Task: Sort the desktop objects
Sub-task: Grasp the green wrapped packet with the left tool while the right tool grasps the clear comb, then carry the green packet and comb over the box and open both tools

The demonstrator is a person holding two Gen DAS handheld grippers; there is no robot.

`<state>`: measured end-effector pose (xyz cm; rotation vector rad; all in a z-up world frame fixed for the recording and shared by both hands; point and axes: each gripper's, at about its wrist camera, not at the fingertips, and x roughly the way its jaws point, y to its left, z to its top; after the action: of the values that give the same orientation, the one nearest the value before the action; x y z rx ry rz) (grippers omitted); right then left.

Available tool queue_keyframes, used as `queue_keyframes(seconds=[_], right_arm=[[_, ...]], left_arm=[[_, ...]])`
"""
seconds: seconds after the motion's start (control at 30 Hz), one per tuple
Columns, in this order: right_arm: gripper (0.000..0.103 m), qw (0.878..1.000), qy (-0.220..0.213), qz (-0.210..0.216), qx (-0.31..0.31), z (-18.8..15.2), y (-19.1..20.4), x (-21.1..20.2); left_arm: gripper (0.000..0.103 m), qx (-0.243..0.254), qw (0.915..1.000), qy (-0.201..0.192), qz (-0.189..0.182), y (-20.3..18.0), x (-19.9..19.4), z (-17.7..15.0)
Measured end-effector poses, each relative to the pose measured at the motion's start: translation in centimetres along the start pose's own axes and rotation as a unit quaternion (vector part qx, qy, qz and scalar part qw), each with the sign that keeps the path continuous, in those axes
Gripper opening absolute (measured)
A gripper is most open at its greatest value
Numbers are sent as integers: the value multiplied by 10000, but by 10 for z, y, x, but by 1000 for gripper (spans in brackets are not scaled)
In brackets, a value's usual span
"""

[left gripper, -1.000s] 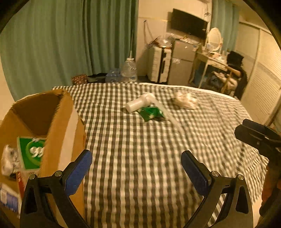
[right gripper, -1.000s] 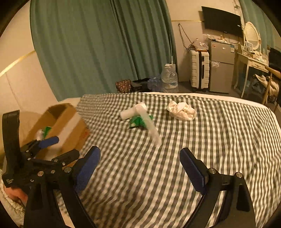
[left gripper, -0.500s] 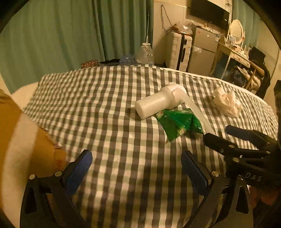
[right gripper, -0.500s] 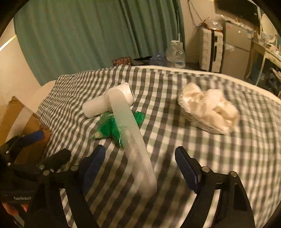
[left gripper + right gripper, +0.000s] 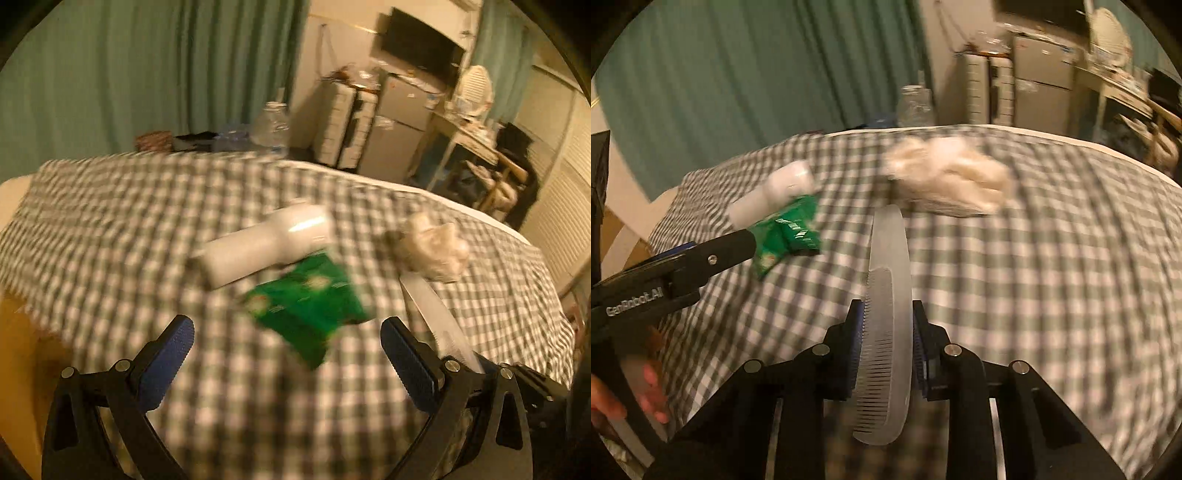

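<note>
A translucent white comb lies lengthwise on the checked cloth. My right gripper has its jaws closing on the comb, and the blue pads press its sides. In the left wrist view the comb runs down to the right. My left gripper is open, low over the cloth, just short of a green packet. One of its fingers reaches that green packet in the right wrist view. Behind the packet lie a white bottle and a crumpled white bag.
A cardboard box stands at the cloth's left edge. A person's hand holds the left gripper's handle. Beyond the far edge are green curtains, a water bottle, a suitcase and a cluttered desk.
My right gripper came down along the comb and closed on it. My left gripper moved right from the box toward the green packet and stayed open.
</note>
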<state>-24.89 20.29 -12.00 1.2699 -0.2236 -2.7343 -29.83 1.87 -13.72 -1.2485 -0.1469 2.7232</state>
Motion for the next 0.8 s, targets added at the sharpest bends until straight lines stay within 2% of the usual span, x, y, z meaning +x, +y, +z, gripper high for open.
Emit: queue_keyframes(seconds=[0.07, 0.1, 0.17, 0.23, 0.27, 0.3, 0.33, 0.37, 0.4, 0.47, 0.5, 0.53, 0.57, 0.67, 0.7, 0.73, 0.8], right_arm=[[11, 9996, -116, 104, 248, -3, -10, -15], [9, 9992, -153, 98, 359, -7, -15, -22], [9, 9992, -103, 54, 380, -12, -17, -26], [6, 9994, 73, -13, 350, -17, -19, -21], [5, 9992, 132, -16, 368, -17, -20, -19], [5, 9990, 187, 12, 404, -20, -21, -15], [5, 9989, 234, 41, 395, -19, -22, -12], [5, 9991, 203, -17, 360, -19, -21, -12], [5, 9994, 58, -139, 309, -18, -20, -15], [18, 9997, -56, 25, 232, -14, -16, -15], [44, 9998, -55, 17, 176, -11, -14, -13], [61, 9999, -29, -76, 112, -10, -11, -8], [62, 9999, -2, -165, 45, -10, -9, -3], [55, 9996, 148, -256, 6, -15, -9, 9], [47, 9994, 144, -324, -3, -17, -10, 8], [34, 9993, 156, -350, 54, -17, -12, 7], [27, 9989, 194, -152, 402, -18, -22, 1]], left_arm=[[103, 135, 9998, 55, 101, -8, 15, 5], [103, 105, 9997, 146, 183, -9, 25, 9], [102, -196, 9994, 297, 54, -5, 40, 15], [81, -428, 9983, 404, 16, 0, 49, 17], [74, -436, 9980, 449, 33, 1, 51, 17], [61, -402, 9983, 418, -2, 0, 50, 16], [57, -282, 9986, 434, -107, -1, 48, 15], [40, -171, 9986, 469, -160, -1, 47, 14], [37, -74, 9984, 527, -190, -2, 46, 12], [37, -58, 9978, 570, -328, 1, 40, 10], [37, -89, 9975, 587, -376, 2, 37, 7], [37, -127, 9972, 613, -416, 5, 35, 4], [37, -141, 9971, 621, -423, 5, 31, 2], [37, -294, 9966, 577, -518, 9, 18, -7], [37, -313, 9964, 578, -527, 10, 14, -10], [37, -270, 9964, 626, -503, 9, 11, -15], [37, -236, 9963, 681, -463, 8, 5, -25]])
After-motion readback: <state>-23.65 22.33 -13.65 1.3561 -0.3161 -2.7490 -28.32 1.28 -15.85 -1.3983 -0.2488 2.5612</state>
